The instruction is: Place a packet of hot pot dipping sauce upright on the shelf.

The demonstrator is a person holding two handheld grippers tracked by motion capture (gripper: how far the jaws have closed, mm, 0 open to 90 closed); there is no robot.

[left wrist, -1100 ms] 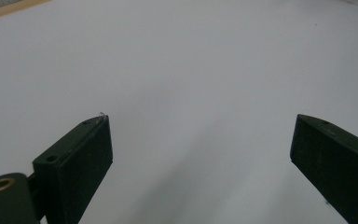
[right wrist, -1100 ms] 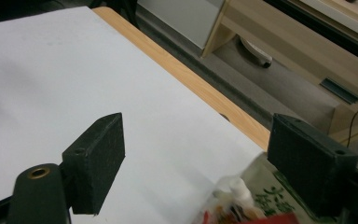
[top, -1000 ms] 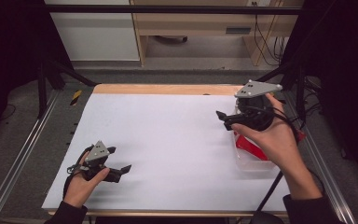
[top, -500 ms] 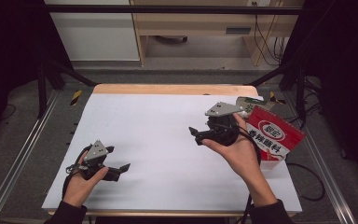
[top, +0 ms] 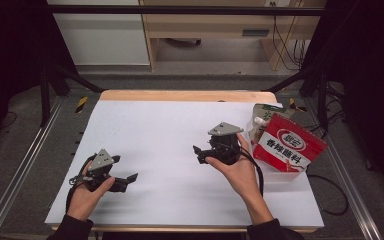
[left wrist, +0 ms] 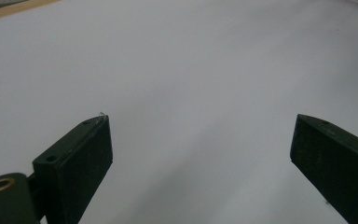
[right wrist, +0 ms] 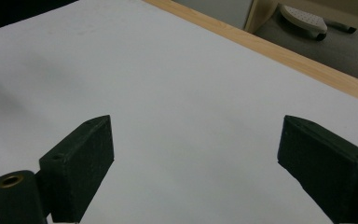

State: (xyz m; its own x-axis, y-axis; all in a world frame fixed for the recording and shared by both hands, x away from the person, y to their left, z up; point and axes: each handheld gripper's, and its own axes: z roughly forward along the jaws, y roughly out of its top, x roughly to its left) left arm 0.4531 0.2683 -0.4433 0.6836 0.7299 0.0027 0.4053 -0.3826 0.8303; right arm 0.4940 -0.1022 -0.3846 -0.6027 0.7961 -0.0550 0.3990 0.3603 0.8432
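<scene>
My right gripper [top: 198,153] rests low over the white table top [top: 160,125], right of centre, pointing left. Its jaws have just been opening and stand wide apart with nothing between them [right wrist: 196,140]. To its right a red printed pouch [top: 291,148] leans in a clear container [top: 285,174] at the table's right edge, apart from the gripper. My left gripper [top: 126,179] lies near the front left of the table in the person's hand. It is open too, with bare white surface between its jaws [left wrist: 200,140].
A second, green-and-white pouch [top: 264,116] stands behind the red one. A wooden strip [top: 180,95] runs along the table's far edge. Metal rails [top: 25,165] flank the table, with cables [top: 330,195] on the floor at the right.
The right hand has left the red pouch at the right edge and come down and left to the table's middle, jaws empty. The left hand has stayed put.
</scene>
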